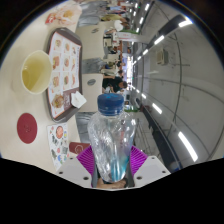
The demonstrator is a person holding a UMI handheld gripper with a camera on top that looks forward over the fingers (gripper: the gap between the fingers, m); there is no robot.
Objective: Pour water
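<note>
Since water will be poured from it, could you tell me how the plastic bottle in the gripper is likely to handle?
The bottle looks thin and clear, so it may dent under the gripper pads. Its smooth wall could slip when tilted. The blue cap appears on, so nothing should spill yet.

gripper (111, 160) | two fingers | magenta-purple ribbed inner pads (86, 157) | pale housing

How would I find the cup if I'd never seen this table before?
Start at the cream-coloured table, left of the clear plastic bottle with the blue cap held in the gripper. Find the rectangular tray of food pictures. The pale yellow round cup stands just left of it, the only open cup.
</note>
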